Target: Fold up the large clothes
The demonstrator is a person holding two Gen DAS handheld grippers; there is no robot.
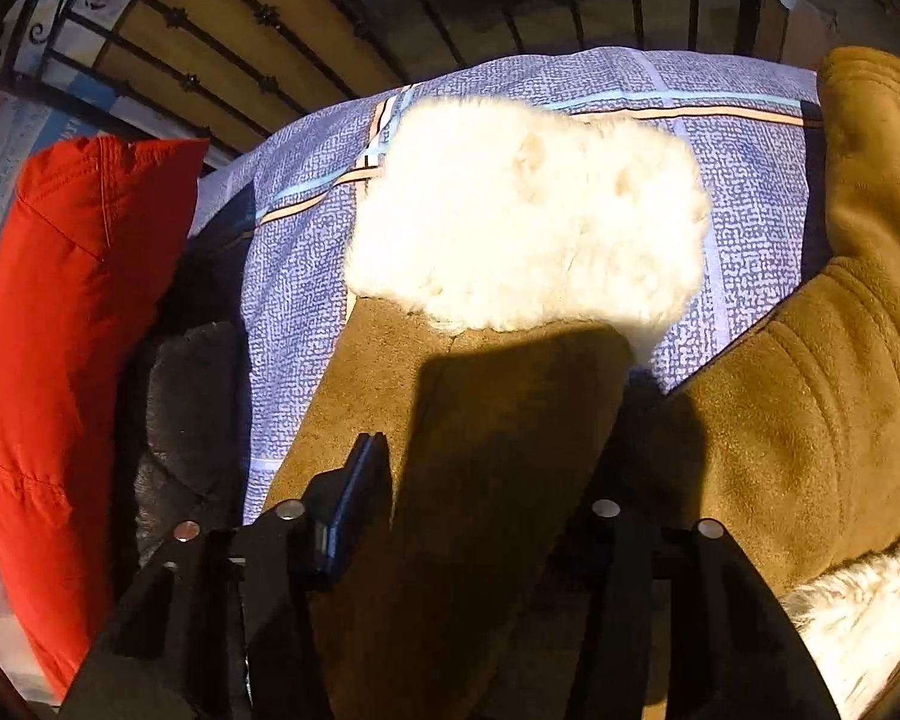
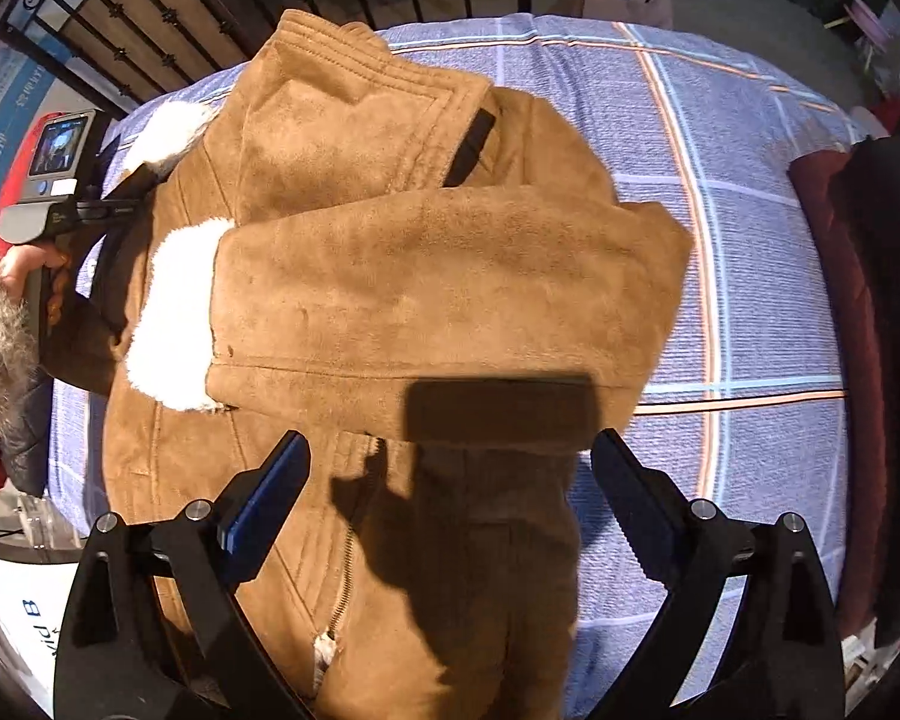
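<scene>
1. A tan suede jacket (image 2: 390, 276) with white fleece lining lies spread on the bed, collar toward the headboard and zipper (image 2: 345, 570) running down its front toward the right wrist camera.
2. One sleeve (image 2: 450, 288) is folded across the chest, its white fleece cuff (image 2: 174, 318) resting at the jacket's far side edge.
3. The other sleeve (image 1: 462, 480) sits between the fingers of the left gripper (image 1: 486, 498); its fluffy white cuff (image 1: 528, 216) hangs out beyond the fingertips, over the sheet.
4. The left gripper stands at a narrow gap with the suede sleeve filling it; the blue pad (image 1: 354, 498) of one finger lies against the fabric, the other finger is lost in shadow, so it appears to be clamped on the sleeve.
5. The right gripper (image 2: 450, 516) hovers above the lower front of the jacket with its fingers spread wide and nothing between them.
6. The person's hand (image 2: 27, 264), in a fur-trimmed sleeve, grips the left tool's handle at the bed's side.
7. Under the jacket is a blue-purple checked bedsheet (image 2: 750, 240) with orange and pale blue lines.
8. A black iron headboard (image 1: 222, 48) rises behind the bed.
9. A red padded garment (image 1: 72, 330) lies beside the sheet in the left view.
</scene>
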